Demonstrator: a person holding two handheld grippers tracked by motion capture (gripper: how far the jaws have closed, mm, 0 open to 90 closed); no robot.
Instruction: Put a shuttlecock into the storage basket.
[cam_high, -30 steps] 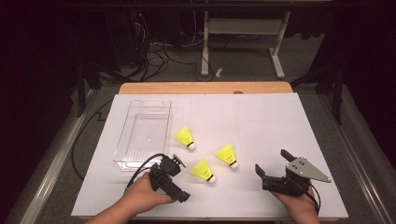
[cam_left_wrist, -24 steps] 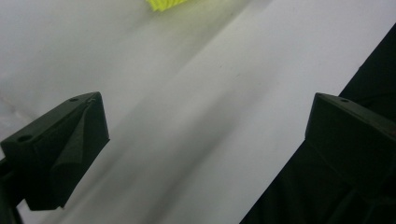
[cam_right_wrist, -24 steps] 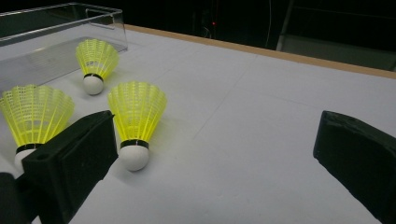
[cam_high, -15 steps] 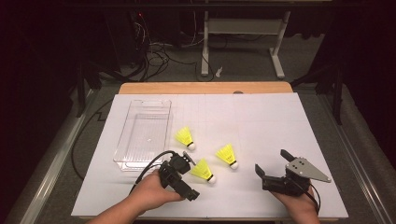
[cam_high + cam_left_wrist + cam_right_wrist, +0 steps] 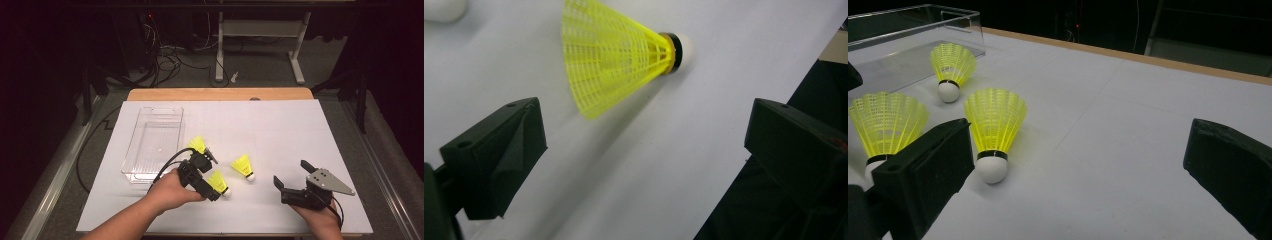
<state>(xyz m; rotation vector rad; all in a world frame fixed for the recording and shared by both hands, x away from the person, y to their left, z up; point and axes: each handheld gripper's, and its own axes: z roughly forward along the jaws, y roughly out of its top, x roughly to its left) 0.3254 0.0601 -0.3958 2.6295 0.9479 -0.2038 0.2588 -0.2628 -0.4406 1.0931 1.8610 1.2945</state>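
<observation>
The clear tray (image 5: 152,145) sat at the table's (image 5: 300,130) left, toward nine o'clock of the three yellow shuttlecocks. The left tool (image 5: 202,172), jaws spread wide and holding nothing, hovered over the nearest shuttlecock (image 5: 218,182). In the left gripper view that shuttlecock (image 5: 624,55) lay on its side at about twelve o'clock of the jaws, ahead of them rather than between them, its cork tip pointing toward two o'clock. The likeliest slip was a jaw landing on the flared mesh skirt: the light cone would probably roll or skid off over the smooth white sheet, or the skirt would crush if pinched too hard. Closing early would catch only the skirt's rim. A push could also knock it into the middle shuttlecock (image 5: 243,166) at its two o'clock. The far shuttlecock (image 5: 197,144) lay beside the tray wall. The right tool (image 5: 295,180), also gaping and empty, rested at the table's near right, well apart from the shuttlecocks, at roughly four o'clock of the middle one.
</observation>
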